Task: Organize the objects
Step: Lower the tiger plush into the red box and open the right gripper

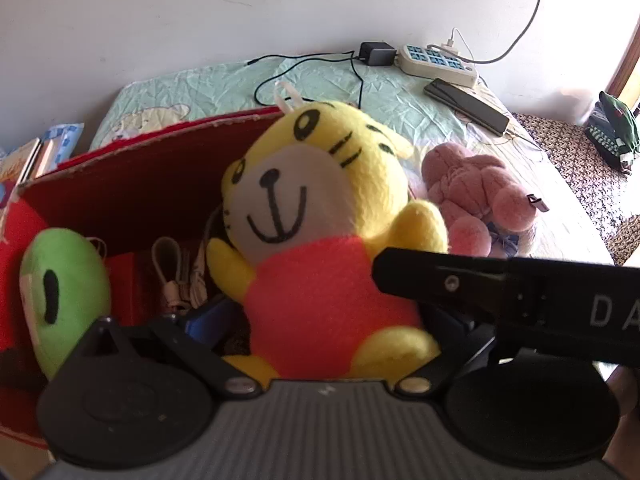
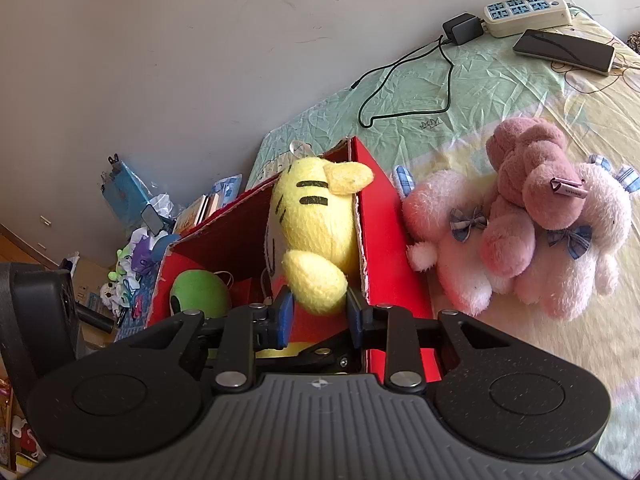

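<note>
Right wrist view: yellow tiger plush (image 2: pixel 312 232) sits in the red cardboard box (image 2: pixel 384 248), its head leaning on the box's wall at 1 o'clock.
Right claw (image 2: pixel 320 312): its two blue-padded fingers (image 2: pixel 285 312) are pressed on either side of the tiger's yellow paw, gripping it.
Left wrist view: same tiger plush (image 1: pixel 316 240) faces the camera, orange shirt and smiling face in the centre of the frame, its feet down between the finger arms.
Left claw (image 1: pixel 320 332): fingertips are hidden behind the plush; cannot tell whether they are apart or closed. The other gripper's black body crosses at 3 o'clock.
Box contents: green plush (image 1: pixel 64 300) at 9 o'clock of the tiger, a bundle of white cables (image 1: pixel 180 280) between them.
Bed (image 2: pixel 500 92): carries the box; pale green and yellow sheet.
Pink plush toys (image 2: pixel 532 224): piled on the bed at 3 o'clock of the box, just beside it.
Far edge of bed, 1 o'clock: white power strip (image 2: pixel 528 14), black charger (image 2: pixel 462 29) with its black cord (image 2: pixel 404 80) trailing over the sheet, a dark phone (image 2: pixel 564 51).
Floor at 9 o'clock: blurred clutter of books and small toys.
</note>
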`<state>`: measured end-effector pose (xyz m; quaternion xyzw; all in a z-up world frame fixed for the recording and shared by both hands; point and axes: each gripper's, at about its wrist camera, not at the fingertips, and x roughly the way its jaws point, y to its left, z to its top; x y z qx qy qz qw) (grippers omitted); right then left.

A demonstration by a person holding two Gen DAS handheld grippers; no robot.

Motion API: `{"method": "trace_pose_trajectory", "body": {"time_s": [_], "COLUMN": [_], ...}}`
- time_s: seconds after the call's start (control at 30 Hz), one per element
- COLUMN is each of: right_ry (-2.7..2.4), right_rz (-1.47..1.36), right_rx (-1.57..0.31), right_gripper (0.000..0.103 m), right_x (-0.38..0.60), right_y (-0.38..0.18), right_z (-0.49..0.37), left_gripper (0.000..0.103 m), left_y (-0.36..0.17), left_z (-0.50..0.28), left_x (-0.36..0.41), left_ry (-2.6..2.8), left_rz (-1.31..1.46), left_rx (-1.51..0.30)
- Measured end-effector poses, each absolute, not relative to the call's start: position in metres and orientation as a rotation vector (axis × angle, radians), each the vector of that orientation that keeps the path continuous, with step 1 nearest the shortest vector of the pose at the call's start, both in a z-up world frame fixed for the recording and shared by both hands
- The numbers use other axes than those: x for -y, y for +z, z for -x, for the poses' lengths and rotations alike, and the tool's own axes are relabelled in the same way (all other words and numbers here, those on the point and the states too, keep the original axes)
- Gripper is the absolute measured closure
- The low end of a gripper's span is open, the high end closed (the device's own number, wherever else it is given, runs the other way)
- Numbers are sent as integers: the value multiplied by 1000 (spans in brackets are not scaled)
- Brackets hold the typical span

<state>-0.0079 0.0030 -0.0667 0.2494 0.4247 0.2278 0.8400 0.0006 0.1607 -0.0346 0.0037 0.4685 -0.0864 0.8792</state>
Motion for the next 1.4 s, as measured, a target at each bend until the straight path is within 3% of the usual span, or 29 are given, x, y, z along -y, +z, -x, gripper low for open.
{"method": "trace_pose_trajectory", "body": {"time_s": [1.4], "right_ry": [597], "right_rz": [-588], "right_rx": [-819], "right_gripper": [68], "right_x": [19], "right_y": [-54], "right_z": [27], "left_gripper": [3], "left_y": [0], "left_z": [33], "left_x": [-160], "left_ry": [43], "left_rz": [-7], "left_rx": [-896]}}
